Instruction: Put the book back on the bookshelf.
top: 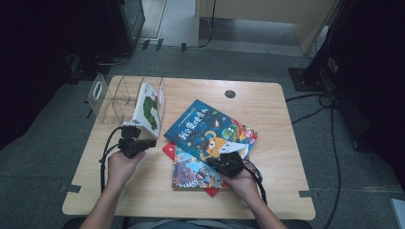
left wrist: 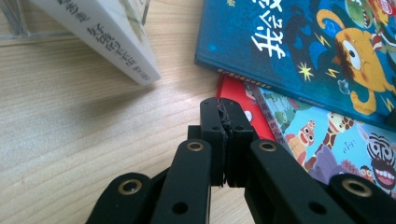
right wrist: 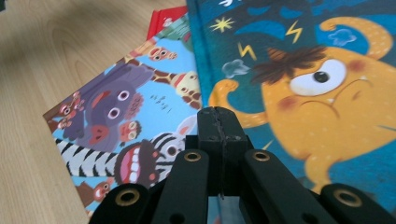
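A dark blue picture book with an orange monster lies on top of a pile on the wooden table. Under it are an animal-cartoon book and a red book. A white book leans tilted in a clear plastic rack at the back left. My left gripper is shut and empty, just left of the pile, and its jaws point at the red book's corner. My right gripper is shut and empty above the pile's near side, over the blue book and animal book.
The rack has several slots free left of the white book. Bare wood lies along the table's front edge and right side. A round cable hole sits near the back edge. Cables run across the floor on the right.
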Demonstrator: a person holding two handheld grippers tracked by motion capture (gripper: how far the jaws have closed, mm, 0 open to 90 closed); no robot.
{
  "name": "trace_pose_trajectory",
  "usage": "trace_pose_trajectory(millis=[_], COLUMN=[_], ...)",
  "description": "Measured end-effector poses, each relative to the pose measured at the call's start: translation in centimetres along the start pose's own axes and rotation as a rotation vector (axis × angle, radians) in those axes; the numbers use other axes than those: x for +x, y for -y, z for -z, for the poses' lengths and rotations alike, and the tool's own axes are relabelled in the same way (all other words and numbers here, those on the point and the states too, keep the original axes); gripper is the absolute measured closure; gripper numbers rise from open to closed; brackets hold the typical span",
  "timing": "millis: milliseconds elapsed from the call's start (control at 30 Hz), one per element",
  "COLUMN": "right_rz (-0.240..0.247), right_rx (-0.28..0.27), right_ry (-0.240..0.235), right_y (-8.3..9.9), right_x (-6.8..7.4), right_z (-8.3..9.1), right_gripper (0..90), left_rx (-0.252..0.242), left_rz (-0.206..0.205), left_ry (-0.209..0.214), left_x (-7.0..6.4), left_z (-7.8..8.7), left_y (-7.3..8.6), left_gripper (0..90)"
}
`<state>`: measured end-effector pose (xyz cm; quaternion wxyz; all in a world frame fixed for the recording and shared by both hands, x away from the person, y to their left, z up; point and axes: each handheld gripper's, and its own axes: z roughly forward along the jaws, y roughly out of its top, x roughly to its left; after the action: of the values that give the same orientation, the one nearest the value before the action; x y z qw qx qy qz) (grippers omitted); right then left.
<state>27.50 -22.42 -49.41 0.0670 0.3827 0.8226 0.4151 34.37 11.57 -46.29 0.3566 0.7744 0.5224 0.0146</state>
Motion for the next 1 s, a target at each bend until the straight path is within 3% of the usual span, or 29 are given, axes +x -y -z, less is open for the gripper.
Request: trace_pose_trajectory(millis=[267,333,533,1000], right_rz=[0.022,0.032,0.021,-0.089], right_rx=[0.023,0.04,0.033,0.018], right_ry=[-0.02,0.004,0.013,0.092], right_y=[0.6,1.0,1.4,2.5], right_x=[0.7,0.8,0.5,-2.8], right_z=[0.1,0.1,0.6,3.0], right_gripper=[90.0,90.0,90.0,90.0], left_rx=[0.004,0.005,0.011,0.025], left_rz=[-0.015,-0.029,-0.038,-0.051], left_ry=[0.006,0.003,0.009,-0.003], left_x=[-0.3,-0.6,-0.9,-1.1], left_z=[-0.5,-0.8,-1.2,-2.0], left_y=[-0.6,-0.8,-1.2,-1.5], left_gripper=[89.5,89.7,89.6,89.6])
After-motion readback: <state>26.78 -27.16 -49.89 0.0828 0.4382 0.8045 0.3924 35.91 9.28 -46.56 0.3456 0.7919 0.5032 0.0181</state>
